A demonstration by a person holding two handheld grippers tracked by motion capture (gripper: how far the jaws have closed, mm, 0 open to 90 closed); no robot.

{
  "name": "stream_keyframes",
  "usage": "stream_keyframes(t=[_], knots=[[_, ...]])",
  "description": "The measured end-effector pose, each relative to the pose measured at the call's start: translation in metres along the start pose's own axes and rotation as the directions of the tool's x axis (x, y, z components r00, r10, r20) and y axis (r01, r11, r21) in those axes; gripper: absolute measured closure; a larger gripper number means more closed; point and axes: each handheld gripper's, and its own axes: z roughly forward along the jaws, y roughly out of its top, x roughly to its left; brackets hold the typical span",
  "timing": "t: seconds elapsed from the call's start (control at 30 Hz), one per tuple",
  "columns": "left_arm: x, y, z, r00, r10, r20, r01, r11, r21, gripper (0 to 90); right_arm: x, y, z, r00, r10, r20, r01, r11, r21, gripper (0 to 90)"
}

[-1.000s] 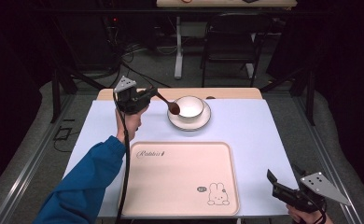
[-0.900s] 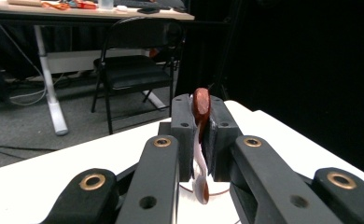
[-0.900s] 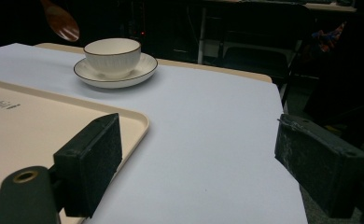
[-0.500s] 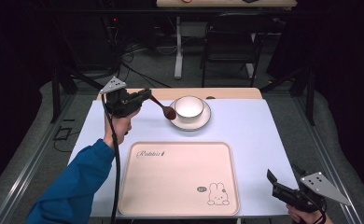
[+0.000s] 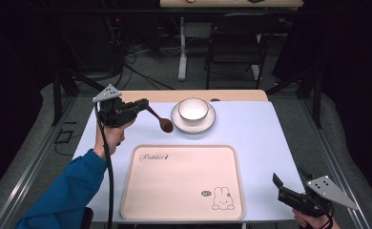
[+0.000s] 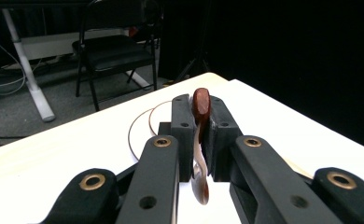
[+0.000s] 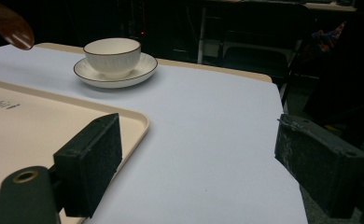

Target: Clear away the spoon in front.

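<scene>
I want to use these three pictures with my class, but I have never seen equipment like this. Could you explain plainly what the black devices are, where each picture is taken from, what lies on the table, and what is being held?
There is no robot: a person holds a black two-jaw left gripper and right gripper, one in each hand. One picture looks down from a fixed camera above the table; the other two come from cameras riding on each gripper.

On the pale blue table lie a cream rectangular tray with a rabbit drawing and a white ribbed bowl on a white saucer.

The left gripper's jaws are shut on a brown wooden spoon, lifted beside the saucer. The right gripper is open, holding nothing, near the tray's corner.
</scene>
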Motion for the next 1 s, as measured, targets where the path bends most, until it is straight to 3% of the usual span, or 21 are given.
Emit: stream_keyframes(t=[0.53,1.0], knots=[[0.001,-0.015,-0.017,0.9988,-0.011,0.047,0.007,0.9959,0.091,84.0,0.000,0.000,0.000,1.0000,-0.002,0.004,0.002,1.000,0.002,14.1],[0.001,-0.028,-0.027,0.9973,-0.010,0.072,-0.004,0.9827,0.185,83.9,0.001,0.000,0.000,1.0000,0.002,0.003,-0.002,1.000,0.004,14.1]])
